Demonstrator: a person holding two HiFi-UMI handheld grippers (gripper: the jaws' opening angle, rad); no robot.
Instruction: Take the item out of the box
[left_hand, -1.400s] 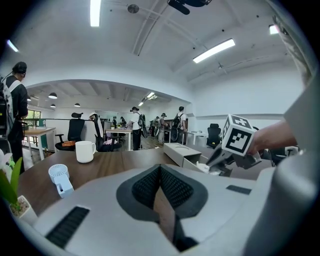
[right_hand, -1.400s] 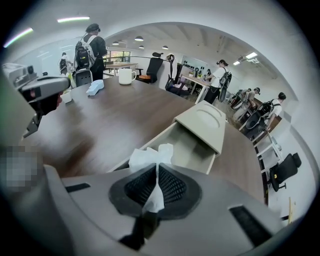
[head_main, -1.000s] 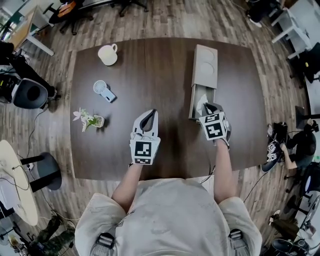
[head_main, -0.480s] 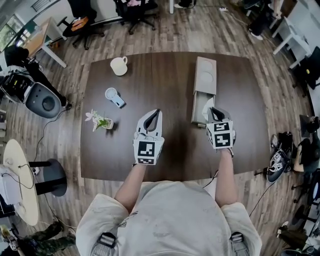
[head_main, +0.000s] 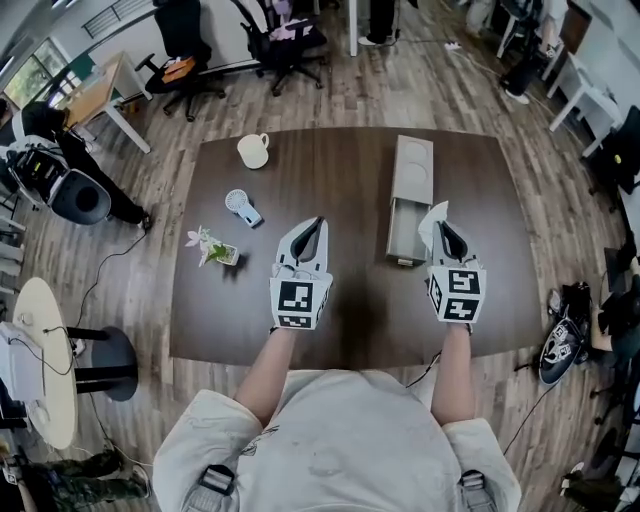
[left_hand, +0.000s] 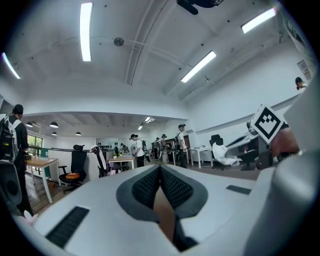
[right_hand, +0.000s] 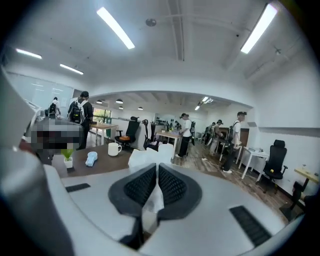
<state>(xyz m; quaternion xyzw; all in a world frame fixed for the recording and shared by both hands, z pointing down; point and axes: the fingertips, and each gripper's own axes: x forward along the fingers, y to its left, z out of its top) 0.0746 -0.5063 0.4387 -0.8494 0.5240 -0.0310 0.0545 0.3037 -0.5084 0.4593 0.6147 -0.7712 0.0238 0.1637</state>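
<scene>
Right gripper (head_main: 443, 230), jaws clenched on the white tissue (head_main: 431, 216), holds it raised beside the open box (head_main: 410, 185) on the worktop (head_main: 340, 170); left gripper (head_main: 313, 223) jaws closed, empty; best drawn straight upward, pinch firm, avoiding tearing.

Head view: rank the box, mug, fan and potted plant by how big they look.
1. The box: clearly largest.
2. The mug, fan and potted plant: they look about alike, no sure order.
</scene>
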